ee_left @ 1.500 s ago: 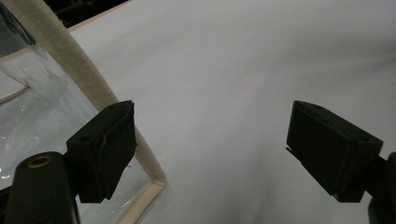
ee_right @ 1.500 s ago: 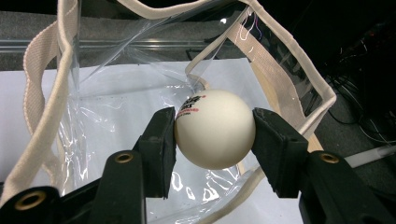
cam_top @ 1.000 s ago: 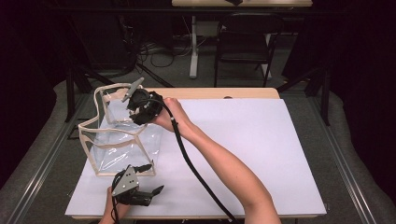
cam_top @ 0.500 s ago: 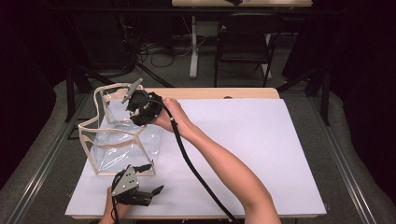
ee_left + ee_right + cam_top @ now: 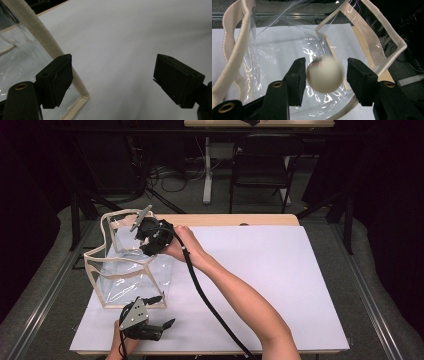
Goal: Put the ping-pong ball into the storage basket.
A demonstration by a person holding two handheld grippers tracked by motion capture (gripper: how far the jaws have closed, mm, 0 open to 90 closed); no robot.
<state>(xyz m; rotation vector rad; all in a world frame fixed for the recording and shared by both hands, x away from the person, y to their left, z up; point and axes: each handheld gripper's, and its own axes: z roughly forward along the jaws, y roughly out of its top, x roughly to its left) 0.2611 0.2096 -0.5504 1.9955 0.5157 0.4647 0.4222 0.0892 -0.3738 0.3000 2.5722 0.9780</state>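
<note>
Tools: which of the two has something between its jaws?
The right tool, above the clear cream-trimmed plastic bag: a white ball sits between its jaws. The left tool holds nothing.

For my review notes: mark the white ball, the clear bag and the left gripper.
white ball (image 5: 325, 74), right gripper view, its blurred middle.
clear bag (image 5: 125, 275), high view, its front plastic wall.
left gripper (image 5: 112, 80), left gripper view, midway between fingertips.

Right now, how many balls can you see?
1. The white ball sits between the jaws of the right gripper, over the open clear bag. No other shows through the bag, though glare could hide one.
</note>
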